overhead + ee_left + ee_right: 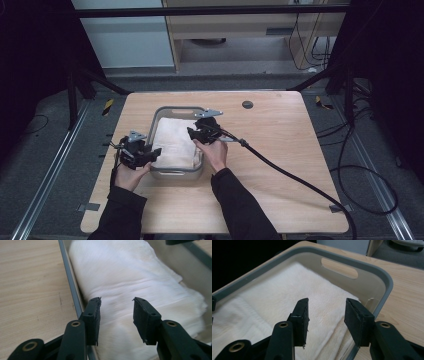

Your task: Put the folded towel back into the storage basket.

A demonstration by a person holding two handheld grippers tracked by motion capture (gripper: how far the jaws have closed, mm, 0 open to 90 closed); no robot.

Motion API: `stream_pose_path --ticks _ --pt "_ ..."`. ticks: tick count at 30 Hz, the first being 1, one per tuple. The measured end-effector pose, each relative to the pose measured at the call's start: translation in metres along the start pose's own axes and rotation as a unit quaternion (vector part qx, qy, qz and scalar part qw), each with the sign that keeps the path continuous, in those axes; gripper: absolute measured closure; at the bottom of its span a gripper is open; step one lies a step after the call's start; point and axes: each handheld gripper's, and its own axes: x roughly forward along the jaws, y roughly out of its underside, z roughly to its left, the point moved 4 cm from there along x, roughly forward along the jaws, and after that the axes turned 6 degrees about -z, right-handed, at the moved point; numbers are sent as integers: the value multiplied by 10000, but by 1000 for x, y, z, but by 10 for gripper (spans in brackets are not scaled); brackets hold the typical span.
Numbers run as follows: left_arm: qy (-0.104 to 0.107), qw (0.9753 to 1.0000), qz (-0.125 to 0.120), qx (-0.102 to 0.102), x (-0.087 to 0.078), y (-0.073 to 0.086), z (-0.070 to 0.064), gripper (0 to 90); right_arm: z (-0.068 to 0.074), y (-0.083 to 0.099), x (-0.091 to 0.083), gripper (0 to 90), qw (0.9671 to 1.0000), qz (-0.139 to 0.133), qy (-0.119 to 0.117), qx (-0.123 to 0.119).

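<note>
Both tools stand with their jaws apart, gripping nothing. Left tool [150,154] hovers at the left rim of the grey tray [176,173], over the near left part of the folded white towel [172,142] lying inside it. Right tool [192,132] hangs above the towel's right side, near the tray's right wall. Tray sits mid-table [280,150].

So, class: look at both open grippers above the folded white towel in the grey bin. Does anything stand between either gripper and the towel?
Nothing visible does. The left gripper and the right gripper both stand open right above the towel, which lies uncovered in the bin. The bin's rim runs beside each gripper, not under its jaws.
</note>
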Motion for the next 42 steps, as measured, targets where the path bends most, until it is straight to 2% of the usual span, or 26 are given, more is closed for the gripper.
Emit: stream_pose_path --ticks 5,7,8,13,14,19,21,22,23,25,30,33,34,35,37,38,41,42 --pt "3 9992 -388 7 -13 -9 -1 517 -3 -9 -16 488 9998 -160 -17 -92" --pt "-1 9990 -442 2 -14 -10 -1 482 -4 -11 -22 454 9998 -202 -45 -58" --pt "10 9984 -573 -8 -17 -11 -1 463 -6 -13 -27 435 9997 -231 -56 -44" --pt "1 9975 -708 65 -20 -11 -2 381 -13 -15 -42 376 9995 -297 -34 -124" --pt "15 9972 -740 69 -20 -10 -3 364 -17 -15 -51 344 9994 -310 -53 -129" --pt "68 9972 -737 121 -21 -5 -4 318 -26 -12 -68 276 9993 -359 -89 -53" --pt "94 9967 -797 111 -23 -2 -4 303 -32 -8 -79 256 9992 -373 -120 -52" --pt "69 9957 -909 182 -24 0 -3 271 -37 -5 -88 238 9990 -408 -131 -96" --pt "69 9957 -909 182 -24 0 -3 253 -37 -5 -88 238 9990 -408 -131 -96" --pt "10 9946 -1009 259 -26 1 -2 241 -43 0 -100 219 9988 -446 -169 -60" --pt "-24 9931 -1149 211 -33 4 -1 216 -63 20 -131 167 9986 -480 -166 121" --pt "13 9930 -1165 191 -35 6 -1 215 -70 29 -141 160 9989 -454 -96 102" --pt "17 9929 -1178 189 -38 9 -1 213 -78 39 -151 160 9991 -424 -25 79" --pt "17 9929 -1178 189 -38 9 -1 209 -78 39 -151 160 9991 -424 -25 79" --pt "6 9928 -1180 192 -42 13 0 207 -86 52 -161 155 9993 -355 55 33" --pt "-14 9926 -1198 190 -44 15 1 204 -94 63 -169 148 9995 -292 117 65" --pt "-61 9926 -1198 171 -48 21 4 198 -100 72 -176 144 9995 -269 165 94" --pt "-121 9926 -1200 151 -50 25 8 194 -107 82 -184 134 9994 -231 232 127"
